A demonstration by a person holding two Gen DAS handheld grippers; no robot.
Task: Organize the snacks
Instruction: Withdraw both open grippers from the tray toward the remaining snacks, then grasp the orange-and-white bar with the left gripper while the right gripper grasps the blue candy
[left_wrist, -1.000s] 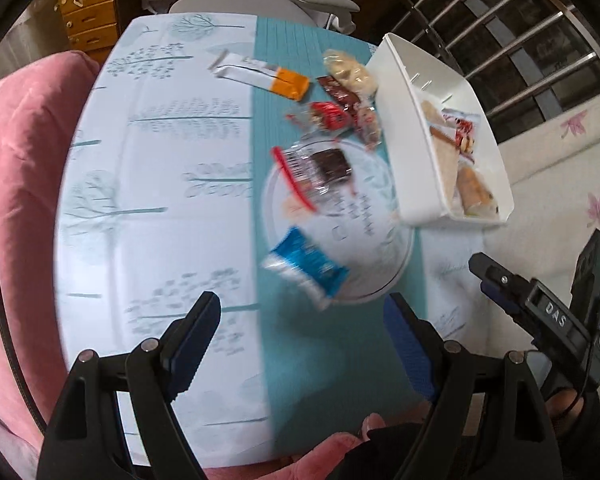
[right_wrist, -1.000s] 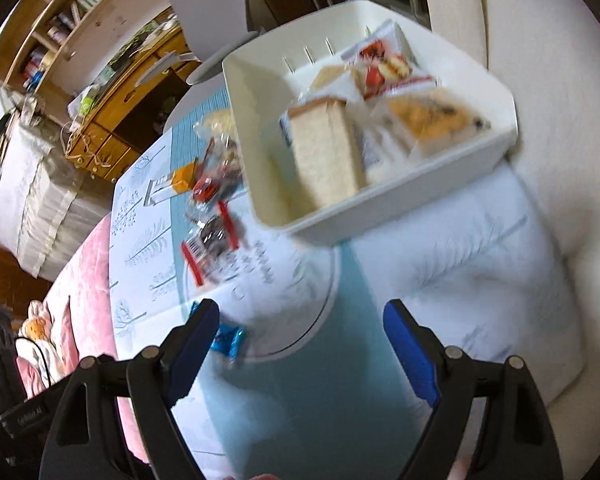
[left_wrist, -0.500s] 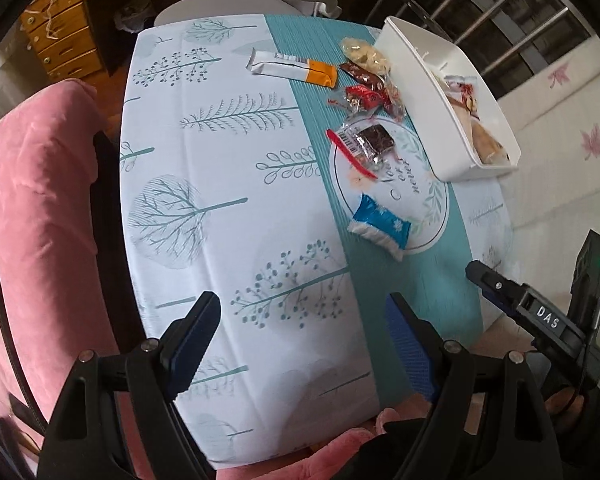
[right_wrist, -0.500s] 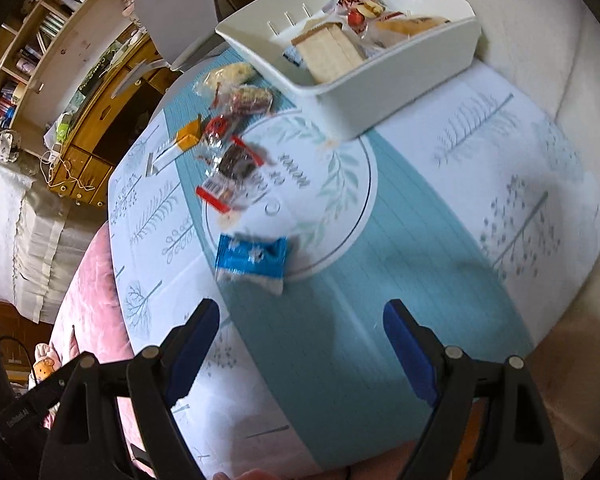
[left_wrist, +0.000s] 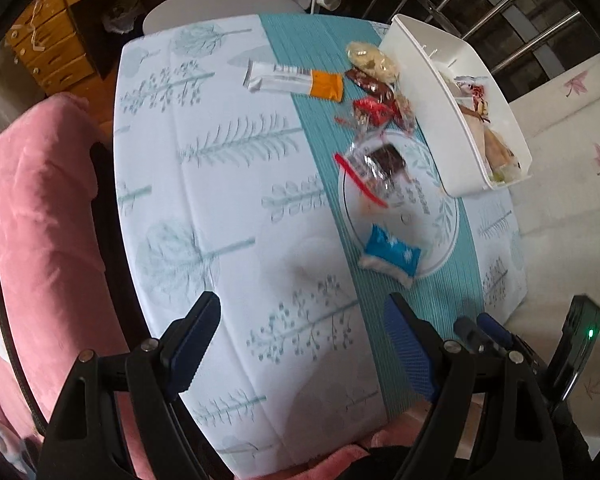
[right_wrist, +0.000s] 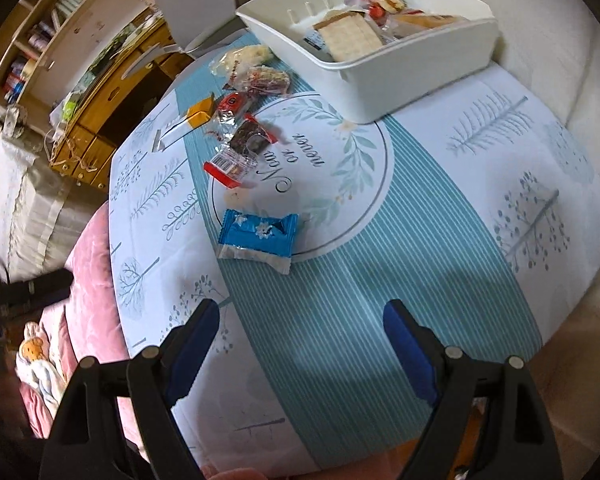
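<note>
Several wrapped snacks are spread along the teal middle stripe of the table, and a white bin at the far right corner is already partly filled with biscuit and cake packets. The nearest loose piece is the blue snack packet, which lies flat on the edge of the printed round motif, well apart from the bin. It is judged to be light and soft, with a slippery film wrapper and crimped ends; the content may be crushed if it is squeezed hard. A hold across the short width of its body is judged better than a hold at a crimped end, where the film could slip out. Further away lie the clear packet with a brown cake, a small red sweet, two pale packets close to the bin, and a long white and orange bar, which looks stiffer and could be taken at its middle. The right hand-held gripper is held above the near part of the table with its jaws wide apart and nothing between them. The left hand-held gripper is also spread wide and empty, over the white part of the cloth.
</note>
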